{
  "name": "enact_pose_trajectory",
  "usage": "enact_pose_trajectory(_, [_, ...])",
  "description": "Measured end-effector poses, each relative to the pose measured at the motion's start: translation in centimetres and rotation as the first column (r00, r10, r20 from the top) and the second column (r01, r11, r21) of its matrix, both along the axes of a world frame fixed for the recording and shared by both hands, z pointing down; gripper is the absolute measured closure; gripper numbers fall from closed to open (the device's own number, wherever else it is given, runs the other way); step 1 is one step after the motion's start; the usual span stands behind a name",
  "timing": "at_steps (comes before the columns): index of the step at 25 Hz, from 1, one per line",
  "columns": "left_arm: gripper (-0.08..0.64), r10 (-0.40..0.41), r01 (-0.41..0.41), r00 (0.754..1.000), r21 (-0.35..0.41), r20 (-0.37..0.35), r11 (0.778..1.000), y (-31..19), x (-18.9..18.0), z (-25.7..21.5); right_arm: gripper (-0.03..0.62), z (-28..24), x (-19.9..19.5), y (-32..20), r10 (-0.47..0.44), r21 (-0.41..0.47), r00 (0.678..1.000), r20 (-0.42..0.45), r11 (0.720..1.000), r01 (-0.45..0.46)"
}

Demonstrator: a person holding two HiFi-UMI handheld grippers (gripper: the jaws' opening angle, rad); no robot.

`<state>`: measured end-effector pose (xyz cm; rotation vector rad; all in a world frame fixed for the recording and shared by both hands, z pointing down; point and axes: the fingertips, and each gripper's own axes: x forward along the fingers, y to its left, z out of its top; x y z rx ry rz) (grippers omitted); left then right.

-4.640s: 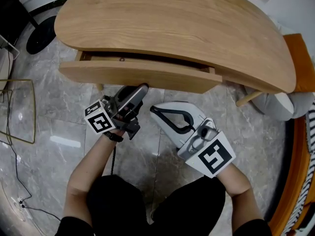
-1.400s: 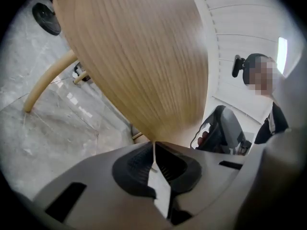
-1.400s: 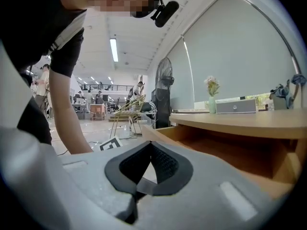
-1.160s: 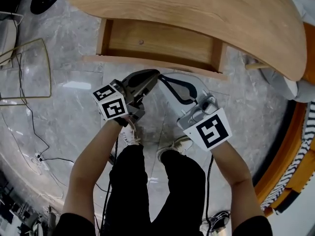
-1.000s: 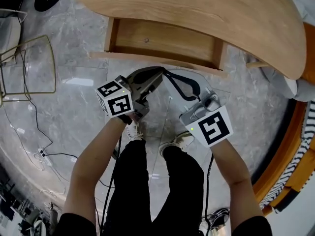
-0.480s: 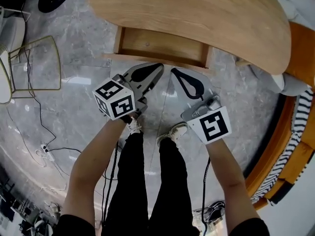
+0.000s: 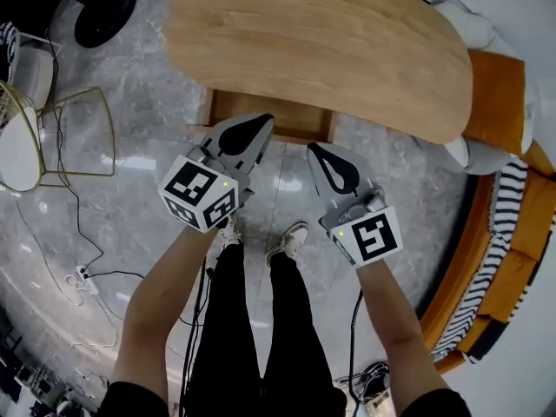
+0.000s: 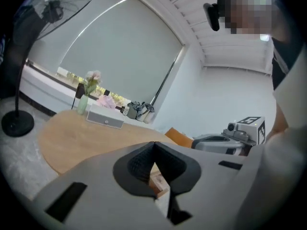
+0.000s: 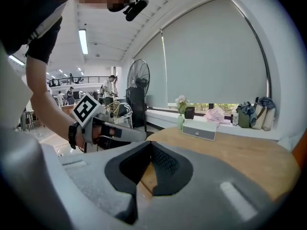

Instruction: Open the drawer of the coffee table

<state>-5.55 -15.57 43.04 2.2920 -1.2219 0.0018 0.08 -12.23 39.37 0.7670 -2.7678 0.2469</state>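
The drawer (image 7: 276,113) is sitting open; the left gripper (image 7: 254,129) and right gripper (image 7: 321,155) are hovering before the drawer, both closed and empty, best keeping clear of its front.

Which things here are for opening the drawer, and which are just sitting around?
For the job:
- coffee table
- drawer, already open
- left gripper, shut and empty
- right gripper, shut and empty

Just lying about:
- fan
- floor cables
- grey box on the table
- flower vase
- orange seat
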Motion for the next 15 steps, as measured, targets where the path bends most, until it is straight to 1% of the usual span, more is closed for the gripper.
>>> enact_pose_trajectory(2, [0.552,-0.012,0.010,0.999,0.033,0.043,0.999,0.0,-0.7,-3.4,0.588,-1.7,1.0,0.1,0.000,-0.012,0.998,-0.063,1.000,-0.001])
enact_pose_trajectory(3, [0.552,-0.021,0.017,0.997,0.054,0.068,0.998,0.0,-1.1,-5.1,0.588,-3.1,1.3,-0.1,0.006,-0.006,0.997,-0.072,1.000,-0.006])
enact_pose_trajectory(5, [0.552,-0.039,0.026,0.992,0.107,0.119,0.994,-0.3,-1.9,-8.5,0.588,-6.3,1.8,-0.9,0.027,0.023,0.998,-0.062,0.999,-0.026])
enact_pose_trajectory(8, [0.552,-0.065,0.028,0.980,0.189,0.190,0.982,-0.1,-2.8,-14.1,0.588,-11.1,2.5,-1.4,0.061,0.053,0.998,-0.032,0.997,-0.059])
enact_pose_trajectory(11, [0.552,-0.117,0.066,0.972,0.244,0.202,0.968,0.8,-3.5,-19.2,0.588,-15.7,3.5,-1.1,0.088,0.053,0.996,0.008,0.995,-0.088])
enact_pose_trajectory(15, [0.552,-0.161,0.101,0.966,0.278,0.204,0.955,2.4,-2.9,-25.6,0.588,-21.8,5.2,-0.6,0.118,0.081,0.992,0.044,0.989,-0.121])
